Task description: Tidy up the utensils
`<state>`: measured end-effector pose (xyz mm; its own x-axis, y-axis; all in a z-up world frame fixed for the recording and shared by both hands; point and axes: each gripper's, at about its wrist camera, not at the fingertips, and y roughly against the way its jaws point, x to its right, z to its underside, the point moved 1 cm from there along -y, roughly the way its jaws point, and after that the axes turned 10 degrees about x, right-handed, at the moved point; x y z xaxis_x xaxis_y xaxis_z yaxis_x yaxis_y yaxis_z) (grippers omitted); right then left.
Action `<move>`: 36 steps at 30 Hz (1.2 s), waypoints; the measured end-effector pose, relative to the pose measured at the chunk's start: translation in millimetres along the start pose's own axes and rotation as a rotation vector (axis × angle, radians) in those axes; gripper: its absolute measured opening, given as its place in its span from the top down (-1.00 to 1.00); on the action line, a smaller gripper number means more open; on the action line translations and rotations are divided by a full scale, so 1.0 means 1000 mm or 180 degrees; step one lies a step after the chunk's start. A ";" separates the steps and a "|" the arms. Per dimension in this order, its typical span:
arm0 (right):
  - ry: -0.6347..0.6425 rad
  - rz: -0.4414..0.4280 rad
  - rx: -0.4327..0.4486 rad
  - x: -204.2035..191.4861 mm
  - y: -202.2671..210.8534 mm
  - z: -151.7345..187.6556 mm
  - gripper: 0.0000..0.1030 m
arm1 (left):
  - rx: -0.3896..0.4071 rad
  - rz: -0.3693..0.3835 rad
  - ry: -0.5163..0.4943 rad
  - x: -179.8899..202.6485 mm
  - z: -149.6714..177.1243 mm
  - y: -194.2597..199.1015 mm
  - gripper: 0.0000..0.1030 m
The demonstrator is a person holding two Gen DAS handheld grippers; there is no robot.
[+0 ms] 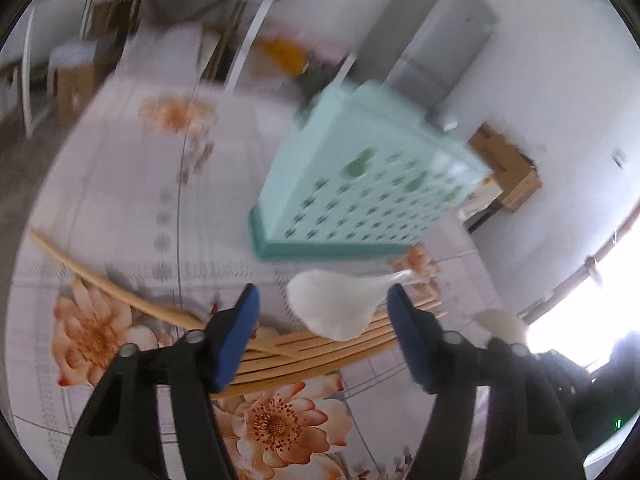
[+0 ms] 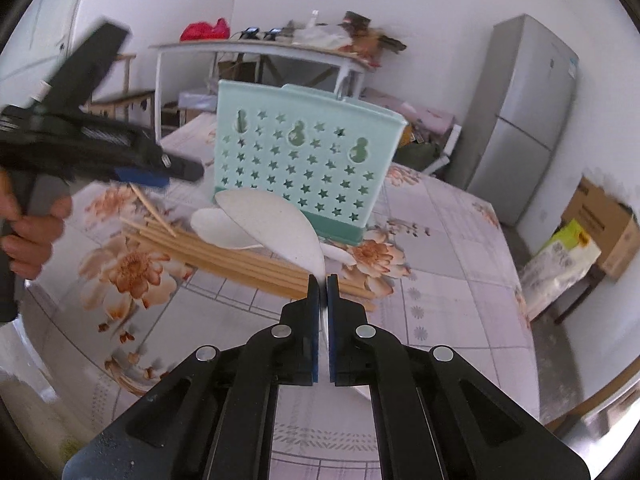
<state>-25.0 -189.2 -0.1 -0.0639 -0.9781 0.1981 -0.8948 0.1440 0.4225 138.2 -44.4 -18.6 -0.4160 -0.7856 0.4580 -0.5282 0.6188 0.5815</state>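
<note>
My right gripper (image 2: 323,280) pinches the white spoon (image 2: 272,226) by its handle, bowl pointing away toward the mint holder (image 2: 308,160), above the chopsticks (image 2: 240,258). My left gripper (image 1: 322,300) hangs open nearby.

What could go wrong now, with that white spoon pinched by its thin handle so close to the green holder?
The right gripper pinches only the thin handle end of the white plastic spoon, so its broad bowl might swing or slip. The mint-green star-holed utensil holder stands upright just behind; a bump might tip it. The open left gripper hangs over the wooden chopsticks and could scatter them.
</note>
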 end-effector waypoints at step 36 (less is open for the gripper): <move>-0.0394 -0.0097 0.0183 0.019 0.015 0.007 0.95 | -0.0082 -0.0197 -0.0137 0.036 -0.015 -0.027 0.96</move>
<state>-42.6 -207.1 3.9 -0.0871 -0.9935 0.0740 -0.9208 0.1086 0.3747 148.7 -89.4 -8.0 -0.4148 -0.8213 0.3916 -0.5348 0.5683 0.6253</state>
